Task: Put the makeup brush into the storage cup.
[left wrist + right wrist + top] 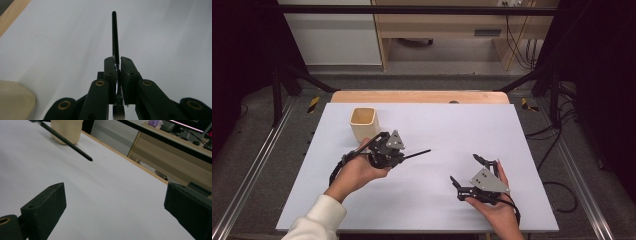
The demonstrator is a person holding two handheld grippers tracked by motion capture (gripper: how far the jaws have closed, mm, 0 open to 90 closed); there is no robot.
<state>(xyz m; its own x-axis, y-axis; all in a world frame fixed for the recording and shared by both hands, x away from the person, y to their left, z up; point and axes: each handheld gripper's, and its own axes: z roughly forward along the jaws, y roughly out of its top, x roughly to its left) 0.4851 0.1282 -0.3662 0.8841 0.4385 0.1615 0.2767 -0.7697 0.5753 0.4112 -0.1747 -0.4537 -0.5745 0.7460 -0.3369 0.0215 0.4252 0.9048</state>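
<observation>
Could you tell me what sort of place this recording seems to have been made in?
Probably a lab or office workspace set up for recording. A white table stands inside a black metal frame, loose cables trail over a grey carpet floor, and plain wooden furniture lines the back wall.

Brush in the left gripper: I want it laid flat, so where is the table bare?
The brush is clamped in the left gripper beside the cup; that corner is crowded. Bare patches on the table: the wide stretch between the brush tip and the open right gripper, the far right part beyond that gripper, and the near edge between the two hands.
</observation>
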